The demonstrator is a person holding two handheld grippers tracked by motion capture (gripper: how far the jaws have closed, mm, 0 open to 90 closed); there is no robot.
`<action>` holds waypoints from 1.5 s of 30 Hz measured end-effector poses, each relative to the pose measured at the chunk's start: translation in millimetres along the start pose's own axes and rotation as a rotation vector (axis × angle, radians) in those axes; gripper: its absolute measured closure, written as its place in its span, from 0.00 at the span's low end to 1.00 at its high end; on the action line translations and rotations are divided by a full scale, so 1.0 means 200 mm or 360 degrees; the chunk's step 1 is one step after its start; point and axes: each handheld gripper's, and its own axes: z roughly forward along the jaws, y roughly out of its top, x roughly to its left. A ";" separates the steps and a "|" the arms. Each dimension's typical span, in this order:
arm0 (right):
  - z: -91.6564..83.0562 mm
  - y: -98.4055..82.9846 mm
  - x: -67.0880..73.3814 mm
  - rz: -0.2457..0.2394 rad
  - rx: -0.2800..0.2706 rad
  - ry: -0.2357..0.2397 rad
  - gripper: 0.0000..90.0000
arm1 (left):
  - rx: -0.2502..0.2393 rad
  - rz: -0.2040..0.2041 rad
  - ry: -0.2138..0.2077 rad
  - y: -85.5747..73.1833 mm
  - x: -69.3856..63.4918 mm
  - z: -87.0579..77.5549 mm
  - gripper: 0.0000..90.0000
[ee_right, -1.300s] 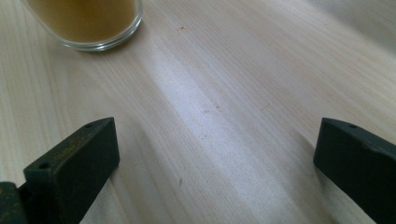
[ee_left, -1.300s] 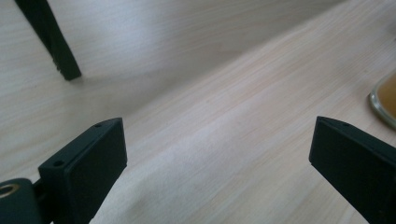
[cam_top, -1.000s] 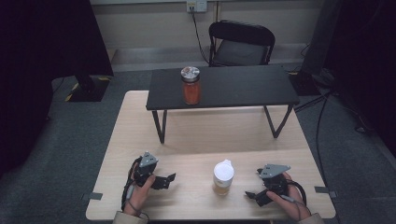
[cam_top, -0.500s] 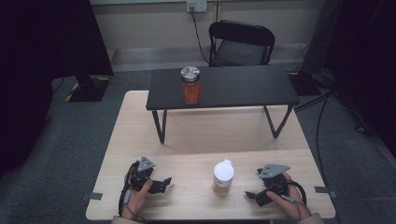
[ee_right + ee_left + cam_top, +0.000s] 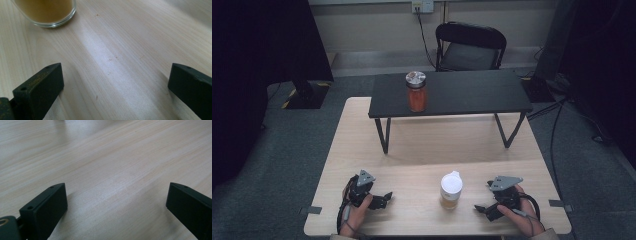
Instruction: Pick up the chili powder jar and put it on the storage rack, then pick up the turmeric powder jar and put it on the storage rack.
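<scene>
Glass jar (image 5: 451, 190) with a white lid, amber contents, stands upright on the near part of the wooden table (image 5: 452, 145), between the two grippers and apart from both. The right gripper (image 5: 484, 210) rests on the tabletop just beside it; jaws spread wide, nothing between them. In the right gripper view the jar's glass base (image 5: 46, 12) sits ahead and off to the left of the jaw gap (not lined up with it). The left gripper (image 5: 384, 198) lies farther from the jar, jaws also wide apart and empty, bare wood between them in its own view.

Judgement: the right hand is the nearer one. The jar's long axis is vertical, so a side grasp across the glass body looks the likely approach, after swinging the jaws left to centre on it.

A second jar with orange contents (image 5: 416, 91) stands well apart on the black raised shelf (image 5: 472, 95) at the far side.
</scene>
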 end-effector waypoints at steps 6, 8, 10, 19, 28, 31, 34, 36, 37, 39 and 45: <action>0.00 0.00 0.00 0.0002 0.0000 -0.0002 0.00 | -0.0007 0.0028 0.0021 -0.02 -0.01 -0.01 0.01; 0.00 0.00 0.00 0.0002 0.0000 -0.0002 0.00 | -0.0001 0.0046 0.0029 -0.02 -0.01 -0.01 0.00; 0.00 0.00 0.00 0.0003 0.0000 -0.0003 0.00 | 0.0007 0.0067 0.0046 -0.02 -0.03 0.00 0.00; 0.00 0.00 0.00 0.0003 0.0003 -0.0003 0.00 | 0.0005 0.0067 0.0047 -0.02 -0.03 0.00 0.00; 0.00 0.00 0.02 0.0020 0.0002 -0.0022 0.00 | 0.0004 0.0067 0.0047 -0.02 -0.03 0.00 0.00; 0.00 0.00 0.02 0.0021 0.0002 -0.0023 0.00 | 0.0004 0.0067 0.0047 -0.02 -0.03 0.00 0.00; 0.00 0.01 0.02 0.0021 0.0003 -0.0021 0.00 | 0.0005 0.0067 0.0047 -0.02 -0.03 0.00 0.00; 0.01 0.01 0.02 0.0023 0.0003 -0.0022 0.00 | 0.0005 0.0067 0.0047 -0.02 -0.03 0.00 0.00; 0.01 0.01 0.02 0.0019 0.0002 -0.0021 0.00 | 0.0005 0.0067 0.0047 -0.02 -0.03 0.00 0.00; 0.01 0.01 0.02 0.0017 0.0004 -0.0016 0.00 | 0.0005 0.0067 0.0047 -0.02 -0.03 0.00 0.00; 0.03 0.07 0.03 0.0003 0.0029 -0.0002 0.02 | 0.0005 0.0067 0.0047 -0.02 -0.03 0.00 0.00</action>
